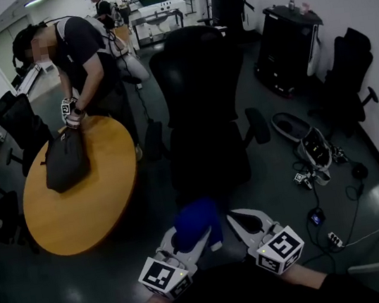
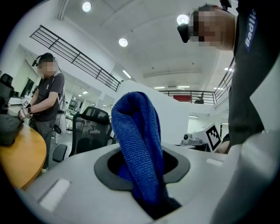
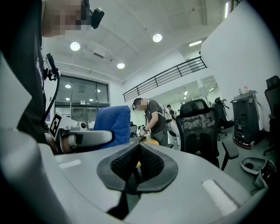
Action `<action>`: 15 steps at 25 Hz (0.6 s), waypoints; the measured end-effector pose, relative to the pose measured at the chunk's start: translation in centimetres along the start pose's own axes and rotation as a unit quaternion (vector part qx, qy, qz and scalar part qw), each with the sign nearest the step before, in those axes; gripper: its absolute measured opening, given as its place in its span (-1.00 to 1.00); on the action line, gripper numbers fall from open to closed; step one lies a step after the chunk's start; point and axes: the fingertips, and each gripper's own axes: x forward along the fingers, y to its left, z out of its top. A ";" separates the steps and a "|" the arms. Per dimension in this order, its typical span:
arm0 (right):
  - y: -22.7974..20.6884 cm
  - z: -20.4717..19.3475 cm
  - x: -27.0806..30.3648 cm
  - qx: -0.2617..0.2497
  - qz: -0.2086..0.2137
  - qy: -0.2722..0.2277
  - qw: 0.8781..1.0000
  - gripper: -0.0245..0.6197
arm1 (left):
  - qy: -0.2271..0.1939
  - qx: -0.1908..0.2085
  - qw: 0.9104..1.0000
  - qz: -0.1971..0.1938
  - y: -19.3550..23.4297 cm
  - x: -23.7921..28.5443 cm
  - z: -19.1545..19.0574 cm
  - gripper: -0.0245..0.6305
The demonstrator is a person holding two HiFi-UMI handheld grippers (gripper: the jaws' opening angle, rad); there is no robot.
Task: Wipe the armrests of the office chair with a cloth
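A black mesh office chair (image 1: 201, 102) stands straight ahead, facing me, with its left armrest (image 1: 153, 140) and right armrest (image 1: 257, 125) sticking out at seat height. My left gripper (image 1: 197, 236) is shut on a blue cloth (image 1: 195, 222), which rises from between its jaws as a folded bunch (image 2: 139, 148). My right gripper (image 1: 232, 220) hangs beside it with its jaws closed on nothing (image 3: 138, 153). Both grippers are held close to my body, short of the chair's seat. The chair (image 3: 202, 131) shows at right in the right gripper view.
A round wooden table (image 1: 82, 193) with a dark bag (image 1: 67, 159) is at left, where a person (image 1: 83, 64) bends over it. Another black chair (image 1: 21, 124) stands behind the table. Cables and a power strip (image 1: 329, 221) lie on the floor at right, near a black cabinet (image 1: 288, 46).
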 end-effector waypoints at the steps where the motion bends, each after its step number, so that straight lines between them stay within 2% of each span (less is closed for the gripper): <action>1: -0.3 -0.1 -0.2 0.005 -0.002 0.000 1.000 -0.91 | 0.010 0.000 1.000 0.003 0.1 0.0 -0.7 -0.50; 4: -1.4 -0.4 -0.9 0.019 -0.004 0.000 1.000 -0.91 | 0.029 0.005 1.000 0.005 -0.2 0.8 -1.7 -0.50; 15: -6.9 0.2 -4.4 0.037 0.005 -0.017 0.999 -0.91 | 0.052 0.009 0.999 0.013 -3.9 6.6 -2.0 -0.50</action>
